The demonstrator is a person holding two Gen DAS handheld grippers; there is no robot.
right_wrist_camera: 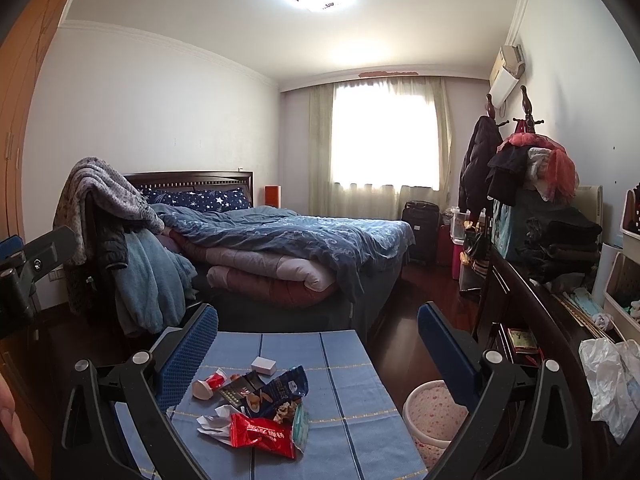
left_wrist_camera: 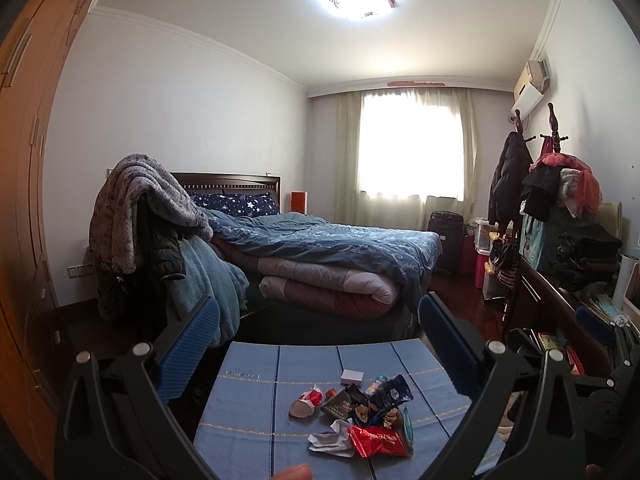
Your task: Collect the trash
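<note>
Hovering w/ jaws spread and empty, left gripper (left_wrist_camera: 320,328) & right gripper (right_wrist_camera: 318,328) hang over the table (right_wrist_camera: 352,364), trash pile (right_wrist_camera: 256,408) mid-cloth, pink bin (right_wrist_camera: 432,412) just right of the table, prob. for quick drops.
</note>
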